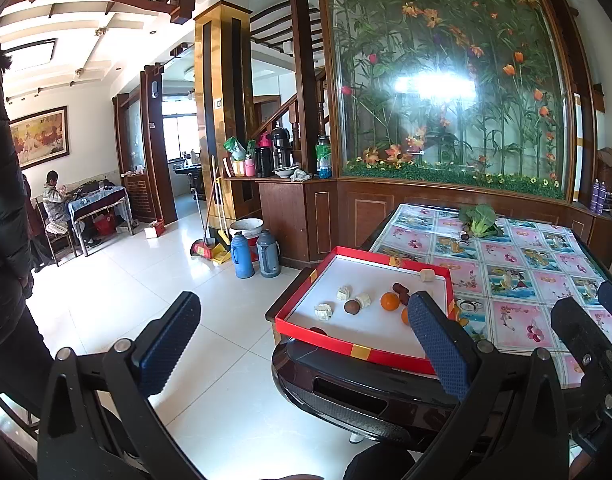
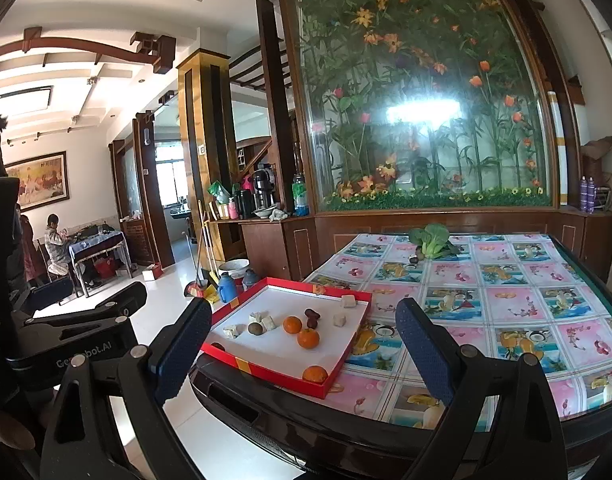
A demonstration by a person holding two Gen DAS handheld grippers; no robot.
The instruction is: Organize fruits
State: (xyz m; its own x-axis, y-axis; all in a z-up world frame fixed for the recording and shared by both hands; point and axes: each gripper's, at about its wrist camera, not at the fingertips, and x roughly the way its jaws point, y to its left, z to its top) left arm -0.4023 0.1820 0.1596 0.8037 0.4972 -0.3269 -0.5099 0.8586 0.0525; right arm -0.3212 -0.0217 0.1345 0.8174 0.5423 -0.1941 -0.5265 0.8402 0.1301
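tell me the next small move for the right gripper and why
Probably ease the right gripper forward and down toward the nearest orange at the red tray's near corner. Both grippers' jaws are open and empty, short of the table, and that orange sits alone, apart from the other fruit.

Glossy tablecloth [image 2: 505, 300], cardboard-looking red tray [image 2: 266, 370], dimpled blue pads on the fingers [image 2: 421, 344].
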